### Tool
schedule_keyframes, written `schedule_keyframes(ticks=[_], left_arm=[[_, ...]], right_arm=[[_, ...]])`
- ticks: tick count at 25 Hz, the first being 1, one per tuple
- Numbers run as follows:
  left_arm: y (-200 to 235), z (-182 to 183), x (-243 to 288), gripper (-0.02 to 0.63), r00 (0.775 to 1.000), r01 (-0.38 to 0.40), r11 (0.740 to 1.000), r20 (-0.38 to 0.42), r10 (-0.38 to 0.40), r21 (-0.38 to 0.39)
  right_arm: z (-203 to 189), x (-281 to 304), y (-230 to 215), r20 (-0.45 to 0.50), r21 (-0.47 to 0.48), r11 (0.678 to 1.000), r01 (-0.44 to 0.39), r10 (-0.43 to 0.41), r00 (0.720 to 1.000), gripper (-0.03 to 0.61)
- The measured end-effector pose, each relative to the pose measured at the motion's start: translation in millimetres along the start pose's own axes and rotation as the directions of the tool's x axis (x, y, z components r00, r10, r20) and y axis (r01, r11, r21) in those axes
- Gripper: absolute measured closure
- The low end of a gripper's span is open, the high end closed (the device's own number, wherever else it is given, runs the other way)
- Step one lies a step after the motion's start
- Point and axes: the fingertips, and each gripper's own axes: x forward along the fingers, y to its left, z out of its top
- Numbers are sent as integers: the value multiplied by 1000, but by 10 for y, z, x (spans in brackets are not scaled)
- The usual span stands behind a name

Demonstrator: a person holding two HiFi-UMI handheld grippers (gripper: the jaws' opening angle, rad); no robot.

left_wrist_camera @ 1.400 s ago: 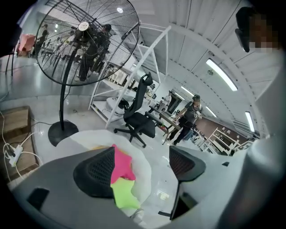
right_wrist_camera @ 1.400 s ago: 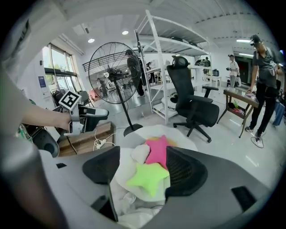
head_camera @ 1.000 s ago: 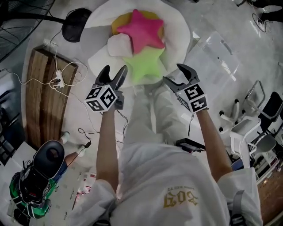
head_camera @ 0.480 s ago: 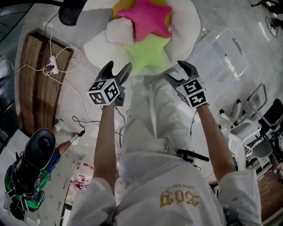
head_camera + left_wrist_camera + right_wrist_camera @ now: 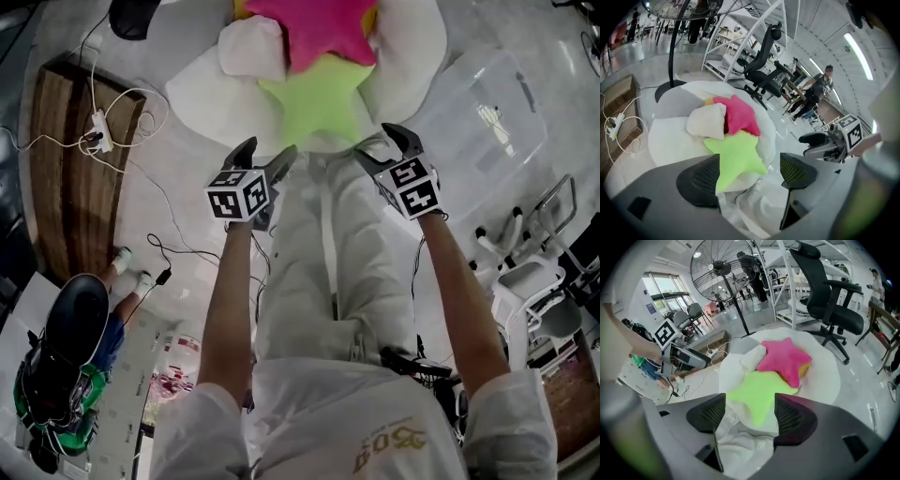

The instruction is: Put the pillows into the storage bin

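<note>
A lime-green star pillow (image 5: 323,98) lies at the near edge of a white beanbag (image 5: 202,94), with a pink star pillow (image 5: 314,28) and a small white pillow (image 5: 251,49) behind it. A yellow pillow (image 5: 804,371) peeks from under the pink one. My left gripper (image 5: 265,155) is open and empty, just short of the green star's left point. On the star's right side my right gripper (image 5: 375,145) is open too, with nothing in it. The green star (image 5: 738,157) shows between the left jaws, and again as the same green star (image 5: 757,392) between the right jaws. A clear storage bin (image 5: 497,103) stands at the right.
A wooden bench (image 5: 70,159) with a power strip (image 5: 98,131) and cables lies to the left. A fan base (image 5: 131,14) sits at the top left, chairs (image 5: 544,281) at the right, a black bag (image 5: 66,347) at lower left. A black office chair (image 5: 829,296) stands behind the beanbag.
Both grippers have moved forward and closer to the green star pillow, staying open. The beanbag has come nearer in the head view.
</note>
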Motion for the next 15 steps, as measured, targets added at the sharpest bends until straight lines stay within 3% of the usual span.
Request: schedule_keyframes(ticks=[4, 9, 15], left_arm=[[173, -215, 269, 201, 998, -10, 999, -66, 13, 51], [429, -407, 572, 199, 991, -6, 999, -137, 13, 54], [716, -682, 967, 192, 969, 11, 993, -247, 18, 115]], right_arm=[[-200, 315, -96, -39, 14, 1000, 8, -7, 999, 253], [-378, 694, -161, -97, 13, 1000, 6, -4, 995, 247], [-601, 1170, -276, -138, 45, 999, 9, -3, 990, 239]])
